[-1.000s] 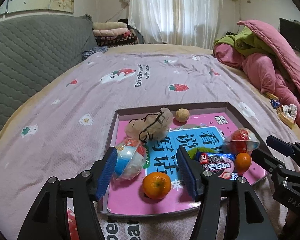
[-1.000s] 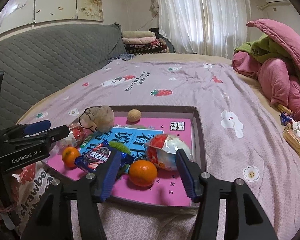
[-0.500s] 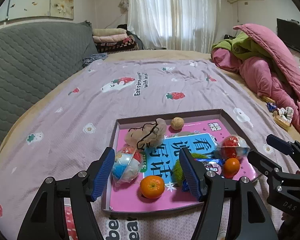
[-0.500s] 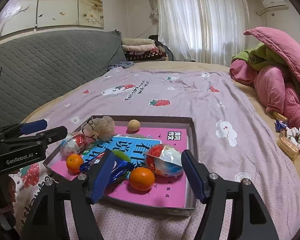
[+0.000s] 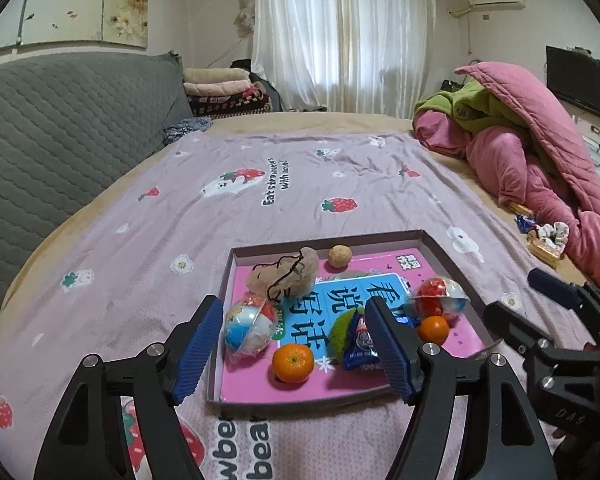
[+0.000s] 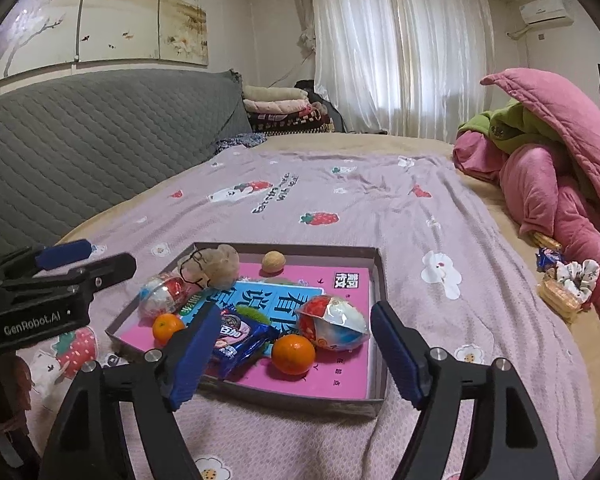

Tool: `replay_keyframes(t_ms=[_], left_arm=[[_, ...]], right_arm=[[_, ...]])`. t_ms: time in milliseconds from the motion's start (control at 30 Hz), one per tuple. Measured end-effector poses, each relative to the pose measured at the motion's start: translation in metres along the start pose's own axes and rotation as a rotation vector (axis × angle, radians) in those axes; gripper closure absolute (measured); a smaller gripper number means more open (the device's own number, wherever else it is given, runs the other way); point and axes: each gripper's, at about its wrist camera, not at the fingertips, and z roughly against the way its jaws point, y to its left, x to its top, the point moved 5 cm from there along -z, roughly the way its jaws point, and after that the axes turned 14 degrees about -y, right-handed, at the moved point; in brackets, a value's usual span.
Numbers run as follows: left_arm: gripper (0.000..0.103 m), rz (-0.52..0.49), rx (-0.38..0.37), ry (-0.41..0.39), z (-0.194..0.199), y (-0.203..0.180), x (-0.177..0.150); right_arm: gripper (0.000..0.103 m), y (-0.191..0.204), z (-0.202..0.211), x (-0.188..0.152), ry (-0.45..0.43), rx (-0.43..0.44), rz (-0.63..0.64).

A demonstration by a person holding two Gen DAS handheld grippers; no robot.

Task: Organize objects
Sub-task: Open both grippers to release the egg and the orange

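Left tool (image 5: 296, 344) and right tool (image 6: 294, 354): jaws wide, just been opening, gripping nothing. Both hover over the near edge of the tray (image 6: 376, 276) on the bed (image 6: 340, 184). Inside the tray: two oranges (image 6: 293, 353), two plastic eggs (image 6: 334, 322), snack packet (image 6: 236, 336), walnut (image 6: 273, 261).

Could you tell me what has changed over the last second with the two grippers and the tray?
Both grippers pulled up and back from the tray. The left gripper and right gripper have just been opening their jaws, nothing gripped. The tangerines, toy eggs and snack packet lie where they were.
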Motion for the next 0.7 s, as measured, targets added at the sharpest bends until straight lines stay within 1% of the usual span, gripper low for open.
replay_keyframes(t_ms=[233,467,700], left_arm=[[0.025,0.007,0.012,-0.016,0.018,0.005,-0.001],[0.024,-0.018,0.044,-0.035,0.035,0.009,-0.004],[0.024,-0.007,0.049,-0.036,0.049,0.013,-0.012]], right_arm=[[0.019,0.005,0.017,0.011,-0.025,-0.011,-0.001],[0.016,0.016,0.028,0.01,-0.019,-0.023,0.02],[0.015,0.024,0.037,0.011,-0.024,-0.036,0.032]])
